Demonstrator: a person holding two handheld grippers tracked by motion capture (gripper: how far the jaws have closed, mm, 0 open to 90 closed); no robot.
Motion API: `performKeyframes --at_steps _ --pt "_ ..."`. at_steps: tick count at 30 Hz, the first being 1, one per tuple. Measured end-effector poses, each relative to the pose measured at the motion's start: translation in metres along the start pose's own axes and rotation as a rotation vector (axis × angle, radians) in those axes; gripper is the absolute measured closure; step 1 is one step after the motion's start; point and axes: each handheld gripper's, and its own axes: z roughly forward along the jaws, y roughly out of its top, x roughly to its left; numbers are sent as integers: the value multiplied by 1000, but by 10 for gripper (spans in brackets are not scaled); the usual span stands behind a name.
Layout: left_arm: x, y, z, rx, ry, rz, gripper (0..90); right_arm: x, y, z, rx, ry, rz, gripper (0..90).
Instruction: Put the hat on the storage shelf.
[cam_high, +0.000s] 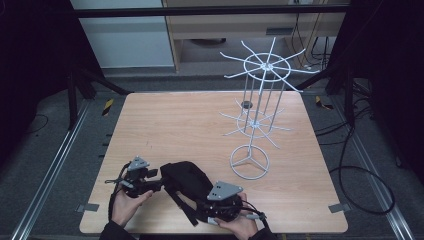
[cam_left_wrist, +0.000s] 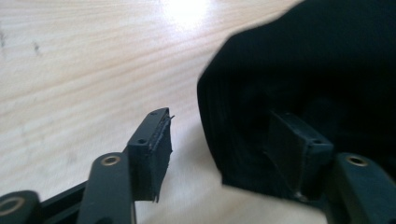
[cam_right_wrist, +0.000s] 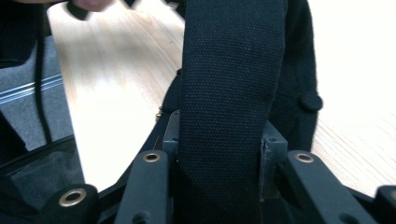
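Big wooden table, and the white wire display rack stands tall at its far right, well apart from the action. Near the front edge lies the black bag, between both hands. Right gripper is clenched on the bag's webbing strap. Left gripper is released, jaws straddling the bag's edge without pinching. Lift now and the bag hangs off one strap, likely swinging or sagging.
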Motion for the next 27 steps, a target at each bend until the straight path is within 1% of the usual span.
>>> performKeyframes --at_steps 1,2,3,4,5,8,9,10,12,13,14,16,17,18,19,20,23,27 --pt "0 -2 -6 -1 3 0 378 -1 0 0 0 -3 4 654" --pt "0 -2 -6 -1 3 0 372 -1 0 0 0 -3 4 654" --pt "-2 -3 -17 -22 10 -9 368 -1 0 0 1 -8 0 654" --pt "-3 -2 -22 -38 11 -14 369 -1 0 0 2 -6 -1 651" --pt "-3 -2 -22 -38 11 -14 369 -1 0 0 2 -6 -1 651" --pt "-11 4 -32 -84 -8 -10 368 0 1 1 5 -5 -3 642" --pt "-19 7 -35 -104 -25 11 367 0 1 2 4 -6 -4 636" --pt "-19 7 -35 -104 -25 11 366 0 1 2 4 -6 -4 636" --pt "-27 10 -36 -122 -36 25 361 0 1 1 5 -4 -3 633" --pt "-32 14 -38 -140 -26 36 351 0 1 2 7 -2 -5 631" --pt "-32 14 -38 -140 -26 36 348 0 1 2 7 -2 -5 631" --pt "-34 19 -41 -161 -23 37 343 1 1 2 10 0 -6 629" --pt "-35 22 -42 -167 -22 36 339 2 1 2 11 1 -7 628" --pt "-36 30 -42 -174 -31 31 322 3 2 3 12 8 -12 625" --pt "-36 30 -42 -174 -31 31 309 3 2 3 16 8 -14 622" --pt "-38 33 -41 -174 -37 31 309 3 2 3 16 8 -14 622" --pt "-47 40 -34 -159 -58 53 277 5 3 4 15 16 -26 614" --pt "-56 43 -26 -139 -84 59 247 6 3 4 10 21 -30 603"
